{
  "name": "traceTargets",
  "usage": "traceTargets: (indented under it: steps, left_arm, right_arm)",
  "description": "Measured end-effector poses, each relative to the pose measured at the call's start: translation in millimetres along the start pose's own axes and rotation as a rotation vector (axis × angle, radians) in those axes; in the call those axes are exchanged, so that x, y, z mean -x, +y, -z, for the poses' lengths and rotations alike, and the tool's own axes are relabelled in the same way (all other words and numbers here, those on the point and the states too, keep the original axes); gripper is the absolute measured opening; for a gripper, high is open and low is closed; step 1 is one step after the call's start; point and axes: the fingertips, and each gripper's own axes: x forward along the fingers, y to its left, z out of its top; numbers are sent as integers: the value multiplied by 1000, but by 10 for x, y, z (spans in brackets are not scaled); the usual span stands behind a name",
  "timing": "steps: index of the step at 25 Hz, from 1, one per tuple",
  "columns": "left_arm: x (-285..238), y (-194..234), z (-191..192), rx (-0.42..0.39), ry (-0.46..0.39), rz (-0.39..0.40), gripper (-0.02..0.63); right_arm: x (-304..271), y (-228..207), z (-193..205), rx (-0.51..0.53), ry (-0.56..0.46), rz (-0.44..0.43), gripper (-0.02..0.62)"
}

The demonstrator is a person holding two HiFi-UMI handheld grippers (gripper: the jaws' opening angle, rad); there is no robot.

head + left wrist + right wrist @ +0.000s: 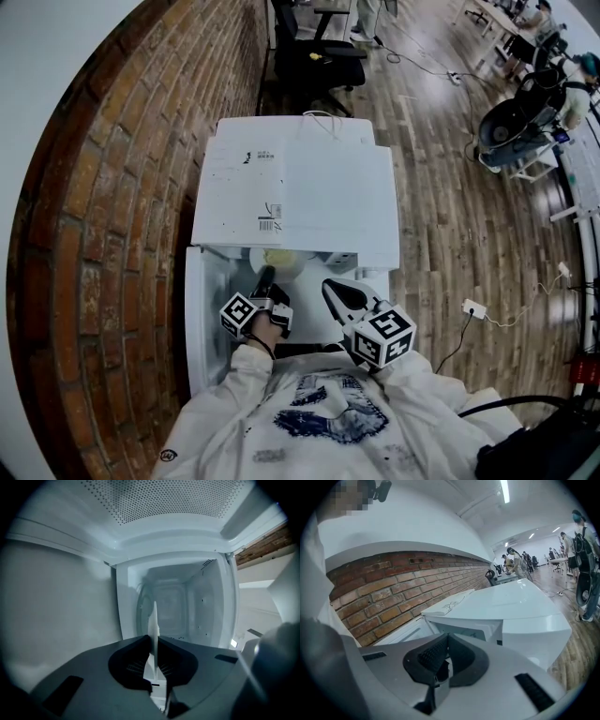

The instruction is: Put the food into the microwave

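Note:
A white microwave [347,202] stands below me with its door [199,319] swung open to the left. A white plate [292,266] with pale yellowish food [278,255] sits right at the mouth of the cavity. My left gripper [265,276] reaches in from the front and is shut on the plate's rim. In the left gripper view the rim [153,620] shows as a thin white edge pinched in the left gripper [153,640], with the cavity's back wall [168,606] beyond. My right gripper [336,291] hangs just outside, right of the plate. The right gripper [444,640] is shut and holds nothing.
A brick wall [112,206] runs close along the left. Papers [242,183] lie on the microwave's top. A black office chair [317,52] stands behind it. Cables and a power strip [473,307] lie on the wooden floor at the right; people work at far desks [520,562].

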Motion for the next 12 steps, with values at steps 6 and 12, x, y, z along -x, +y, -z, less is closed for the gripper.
traceTargets:
  steps: [6, 12]
  left_arm:
    - [-118, 61, -59, 9, -2, -16, 25]
    - [-204, 95, -100, 15, -12, -41, 25]
  right_arm:
    - [-39, -4, 3, 1, 4, 6, 14]
    - [-33, -39, -2, -5, 3, 18, 14]
